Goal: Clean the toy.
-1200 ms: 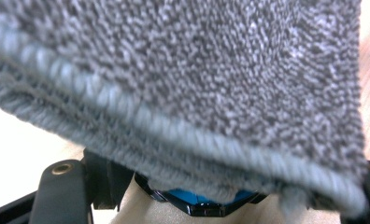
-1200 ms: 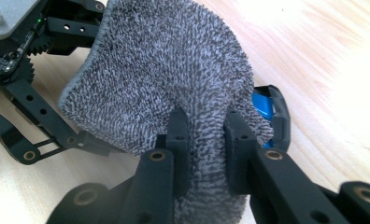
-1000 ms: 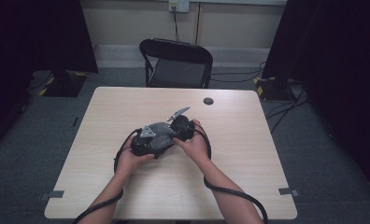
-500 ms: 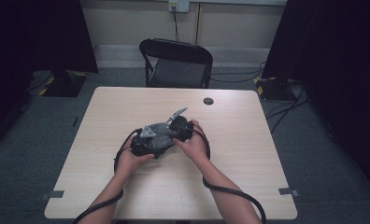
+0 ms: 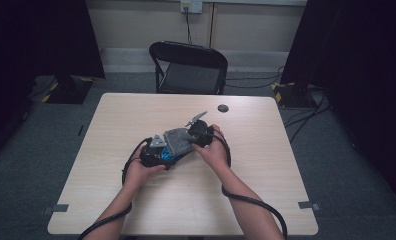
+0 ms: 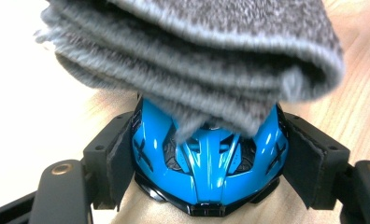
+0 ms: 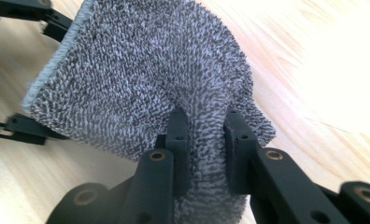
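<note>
While your left gripper (image 6: 206, 177) clamps the blue toy car (image 6: 206, 163) at mid-table and your right gripper (image 7: 205, 135) pinches the grey cloth (image 7: 141, 79) draped over it, the wiping step appears underway; next, draw the cloth across the car's body.
</note>
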A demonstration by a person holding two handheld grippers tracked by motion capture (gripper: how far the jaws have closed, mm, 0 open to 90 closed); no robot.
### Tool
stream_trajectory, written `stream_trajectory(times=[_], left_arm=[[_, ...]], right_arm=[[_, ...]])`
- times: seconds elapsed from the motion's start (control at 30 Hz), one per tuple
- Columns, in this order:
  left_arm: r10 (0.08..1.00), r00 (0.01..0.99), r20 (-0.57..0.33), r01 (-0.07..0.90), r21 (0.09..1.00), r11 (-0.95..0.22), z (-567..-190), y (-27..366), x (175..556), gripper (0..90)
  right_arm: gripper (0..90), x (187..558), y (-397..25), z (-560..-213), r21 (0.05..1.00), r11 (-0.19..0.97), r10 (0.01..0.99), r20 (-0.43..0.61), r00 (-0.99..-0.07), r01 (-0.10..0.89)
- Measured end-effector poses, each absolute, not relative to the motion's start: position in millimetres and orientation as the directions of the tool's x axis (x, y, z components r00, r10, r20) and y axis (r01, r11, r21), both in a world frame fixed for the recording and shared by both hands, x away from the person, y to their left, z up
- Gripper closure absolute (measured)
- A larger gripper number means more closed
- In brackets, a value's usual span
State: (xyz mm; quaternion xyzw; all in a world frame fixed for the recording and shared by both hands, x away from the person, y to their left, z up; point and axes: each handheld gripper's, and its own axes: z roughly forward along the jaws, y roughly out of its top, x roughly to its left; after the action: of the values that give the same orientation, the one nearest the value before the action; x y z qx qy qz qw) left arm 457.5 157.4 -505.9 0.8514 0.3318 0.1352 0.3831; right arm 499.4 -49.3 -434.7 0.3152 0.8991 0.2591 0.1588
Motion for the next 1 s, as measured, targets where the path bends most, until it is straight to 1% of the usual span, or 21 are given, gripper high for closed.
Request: stream_trajectory(times=[1.0], left_arm=[[0.669,0.743,-0.024,0.462,0.742,-0.486,-506.0,157.4,457.5,25.5]], right_arm=[[75.0,516.1,-101.5,-436.1,0.550,0.620,0.729,-0.141,-0.669,0.560]])
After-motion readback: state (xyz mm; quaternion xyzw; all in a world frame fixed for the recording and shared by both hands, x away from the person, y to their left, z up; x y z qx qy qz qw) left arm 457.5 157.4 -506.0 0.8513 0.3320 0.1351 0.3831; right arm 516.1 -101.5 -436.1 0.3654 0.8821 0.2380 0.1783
